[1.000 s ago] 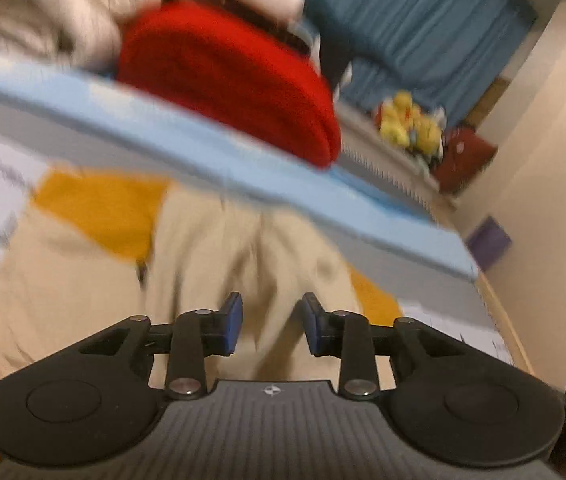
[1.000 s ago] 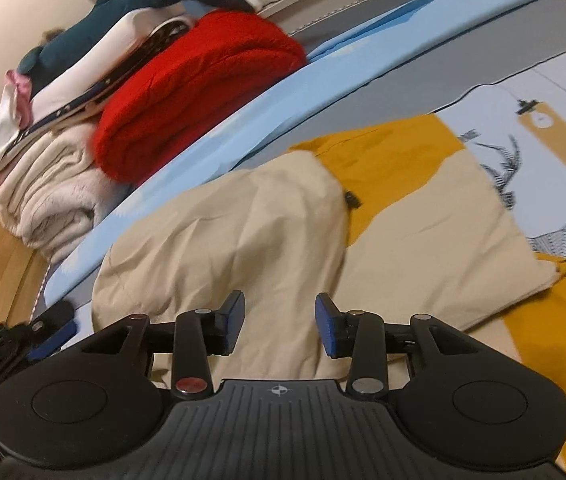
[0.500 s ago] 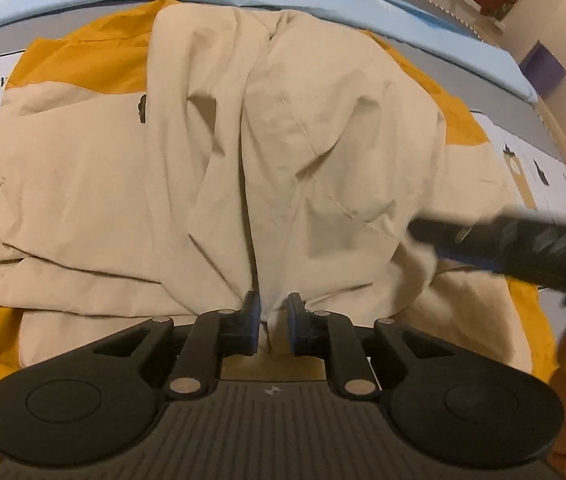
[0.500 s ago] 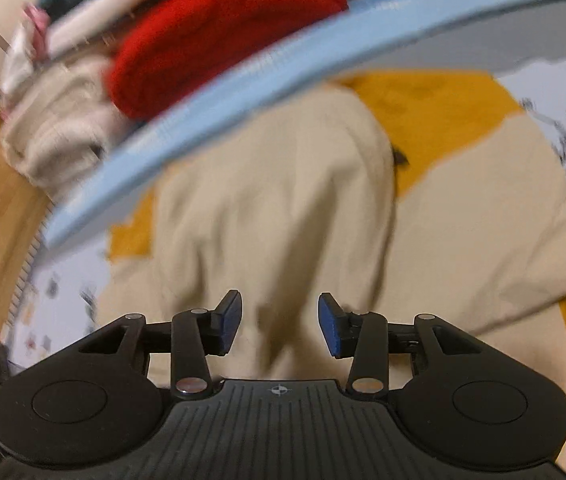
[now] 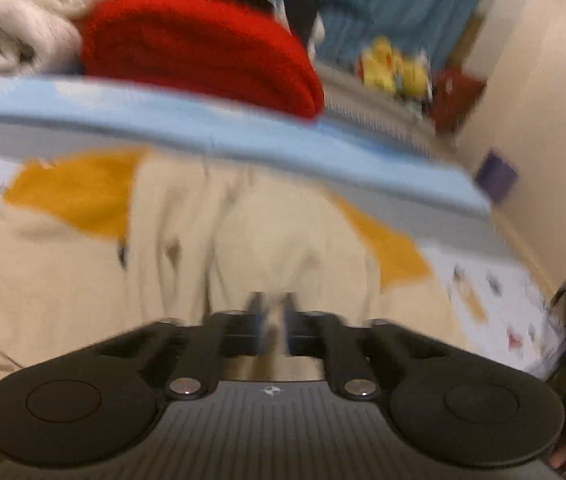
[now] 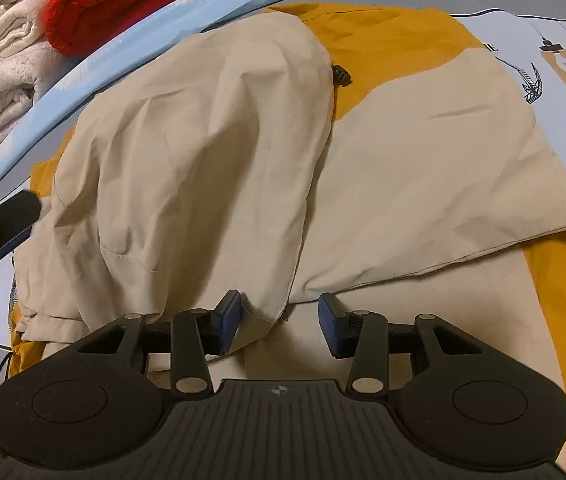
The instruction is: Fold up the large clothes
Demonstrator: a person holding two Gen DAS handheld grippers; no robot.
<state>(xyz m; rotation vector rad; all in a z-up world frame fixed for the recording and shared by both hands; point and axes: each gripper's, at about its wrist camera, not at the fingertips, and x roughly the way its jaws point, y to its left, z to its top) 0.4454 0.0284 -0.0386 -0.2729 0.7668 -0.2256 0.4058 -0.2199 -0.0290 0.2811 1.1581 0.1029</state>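
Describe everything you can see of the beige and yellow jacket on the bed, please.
The jacket is beige with mustard-yellow panels at the shoulders and hem, in a thin, crinkled woven fabric. It lies spread on the printed bedsheet, with one beige flap folded over its middle and a small black toggle beside that flap. The open right gripper straddles the flap's lower corner. In the blurred left view, the left gripper looks nearly closed on a fold.

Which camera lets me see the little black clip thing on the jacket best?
The right wrist view: the black clip is sharp there, where the beige fold meets the yellow part of the jacket. The left wrist view is blurred, showing only a dark smudge.
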